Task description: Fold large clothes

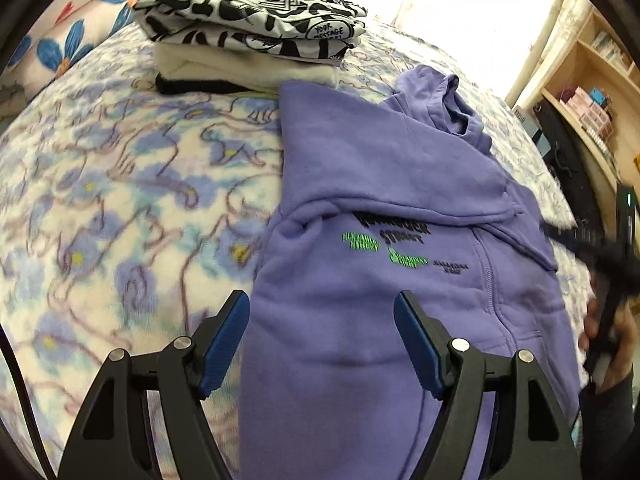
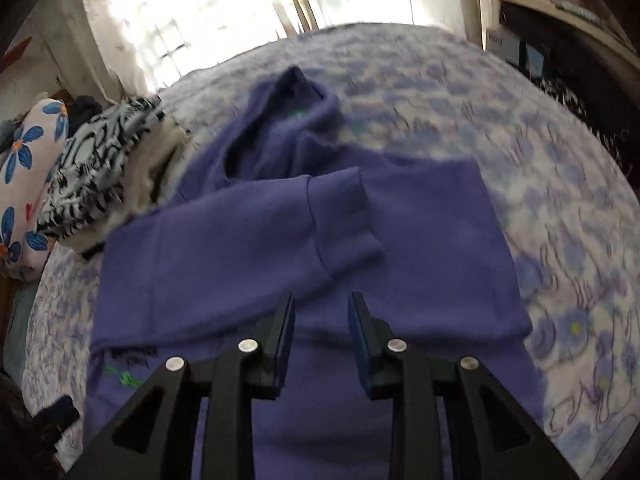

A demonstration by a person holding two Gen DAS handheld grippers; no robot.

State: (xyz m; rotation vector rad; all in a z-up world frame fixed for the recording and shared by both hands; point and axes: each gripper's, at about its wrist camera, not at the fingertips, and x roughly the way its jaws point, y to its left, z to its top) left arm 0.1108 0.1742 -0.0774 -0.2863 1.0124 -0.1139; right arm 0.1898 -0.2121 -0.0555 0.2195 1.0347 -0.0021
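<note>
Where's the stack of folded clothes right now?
In the left wrist view the stack of folded clothes sits at the top centre on the floral blanket, just beyond the purple hoodie and beside the flowered pillow.

daylight pours in from the window point(image 2: 208, 12) past the far side of the bed point(image 1: 120, 200), blown out to plain white in both views. the purple hoodie point(image 1: 380, 168) is evenly lit with soft shadows in its folds. the left view is fairly sharp, with a smeared gripper at its right edge; the right view is blurred throughout. both bend strongly at the dark round edges.
</note>
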